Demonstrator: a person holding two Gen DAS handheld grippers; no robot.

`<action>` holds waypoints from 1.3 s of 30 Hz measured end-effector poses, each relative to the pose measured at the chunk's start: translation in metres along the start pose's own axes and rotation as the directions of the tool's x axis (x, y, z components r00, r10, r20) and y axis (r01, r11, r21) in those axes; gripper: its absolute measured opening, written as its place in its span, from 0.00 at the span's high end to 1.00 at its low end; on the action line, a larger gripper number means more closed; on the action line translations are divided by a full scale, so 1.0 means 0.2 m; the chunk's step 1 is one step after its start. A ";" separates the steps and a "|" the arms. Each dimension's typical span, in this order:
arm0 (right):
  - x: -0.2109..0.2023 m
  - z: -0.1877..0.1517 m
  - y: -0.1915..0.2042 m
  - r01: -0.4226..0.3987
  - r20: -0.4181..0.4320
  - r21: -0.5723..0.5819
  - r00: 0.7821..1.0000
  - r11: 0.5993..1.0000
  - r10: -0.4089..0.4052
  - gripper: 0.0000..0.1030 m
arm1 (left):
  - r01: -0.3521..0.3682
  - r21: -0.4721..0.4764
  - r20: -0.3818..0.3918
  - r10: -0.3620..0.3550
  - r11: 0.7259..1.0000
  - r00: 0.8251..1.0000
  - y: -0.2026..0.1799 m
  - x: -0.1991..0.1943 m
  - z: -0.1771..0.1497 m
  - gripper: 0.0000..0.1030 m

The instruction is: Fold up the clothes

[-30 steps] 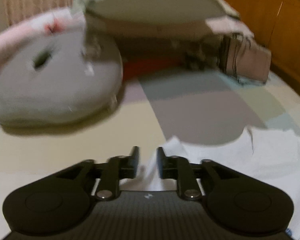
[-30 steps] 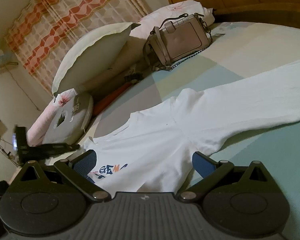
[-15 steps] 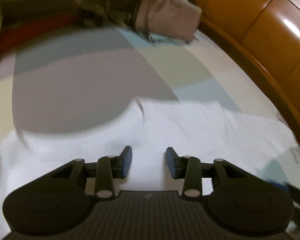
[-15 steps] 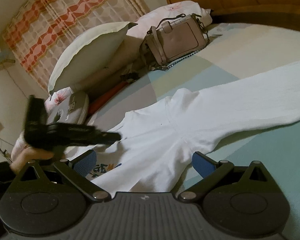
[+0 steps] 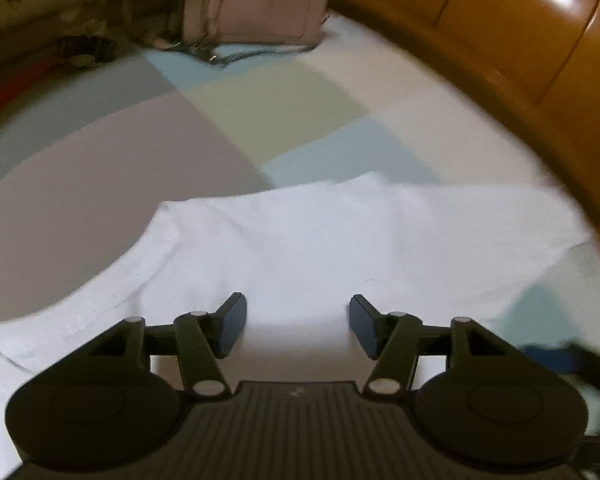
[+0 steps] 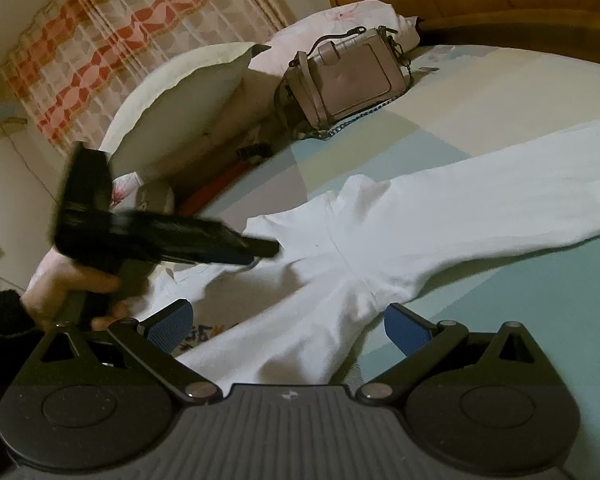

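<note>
Two grippers over the bed: the left gripper (image 5: 297, 322) hangs jaws apart, nothing between them, just above the white long-sleeved top (image 5: 320, 240). The right gripper (image 6: 286, 322) gapes wide and empty over the top's body. The top lies spread flat on the pastel patchwork sheet (image 5: 272, 108), one sleeve (image 6: 500, 200) running to three o'clock. Up at twelve, a pink handbag (image 6: 348, 76) leans by a pillow (image 6: 188, 96).

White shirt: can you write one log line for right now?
step: reaching | white shirt: flat on bed | left gripper: open, over shirt | right gripper: open
</note>
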State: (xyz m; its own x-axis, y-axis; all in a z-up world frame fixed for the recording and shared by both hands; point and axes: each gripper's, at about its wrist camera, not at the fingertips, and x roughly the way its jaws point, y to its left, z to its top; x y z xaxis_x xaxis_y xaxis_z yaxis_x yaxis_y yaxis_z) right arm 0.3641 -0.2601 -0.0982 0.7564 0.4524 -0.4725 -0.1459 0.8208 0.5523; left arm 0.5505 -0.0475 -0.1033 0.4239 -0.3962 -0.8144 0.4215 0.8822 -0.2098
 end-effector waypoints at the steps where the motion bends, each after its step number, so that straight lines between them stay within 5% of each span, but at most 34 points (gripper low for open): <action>1: -0.01 0.01 0.00 -0.003 0.008 0.000 1.000 1.000 0.003 0.00 | -0.021 0.004 0.042 0.021 1.000 0.999 0.00 0.01 0.02 0.42; 4: -0.03 0.02 -0.02 -0.014 0.027 0.018 1.000 1.000 0.013 0.00 | -0.099 -0.071 0.102 0.106 0.993 0.989 0.05 0.05 0.08 0.48; 10: 0.00 0.03 -0.06 -0.012 -0.006 0.050 1.000 0.999 0.013 0.00 | -0.178 -0.016 0.076 0.179 0.984 0.981 -0.01 -0.08 0.11 0.47; 14: 0.02 0.03 -0.06 -0.017 -0.025 0.082 1.000 0.997 0.019 0.00 | -0.173 0.004 0.088 0.172 0.985 0.981 0.02 -0.36 0.04 0.27; 19: 0.03 0.02 -0.06 -0.017 -0.022 0.101 1.000 0.995 0.020 0.00 | -0.241 -0.019 0.132 0.241 0.970 0.961 0.13 -0.77 -0.14 0.20; 25: 0.03 0.00 -0.07 -0.014 -0.030 0.114 0.999 0.993 0.018 0.00 | -0.254 -0.201 0.146 0.286 0.946 0.947 0.26 -1.00 -0.48 0.16; 32: 0.03 -0.02 -0.08 -0.010 -0.039 0.129 0.999 0.992 0.015 0.00 | -0.188 -0.465 0.176 0.299 0.865 0.938 0.49 -1.02 -0.78 0.17; 39: 0.07 -0.02 -0.10 -0.023 -0.051 0.169 0.998 0.985 0.032 0.00 | -0.227 -0.519 0.175 0.362 0.824 0.915 0.55 -1.17 -0.99 0.17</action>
State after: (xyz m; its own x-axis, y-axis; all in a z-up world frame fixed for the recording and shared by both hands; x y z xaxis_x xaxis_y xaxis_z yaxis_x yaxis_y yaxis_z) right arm 0.3756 -0.2697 -0.1181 0.7178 0.4957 -0.4890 -0.0533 0.7394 0.6712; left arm 0.3395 0.1914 -0.0424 0.6812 -0.0877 -0.7268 -0.1649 0.9489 -0.2690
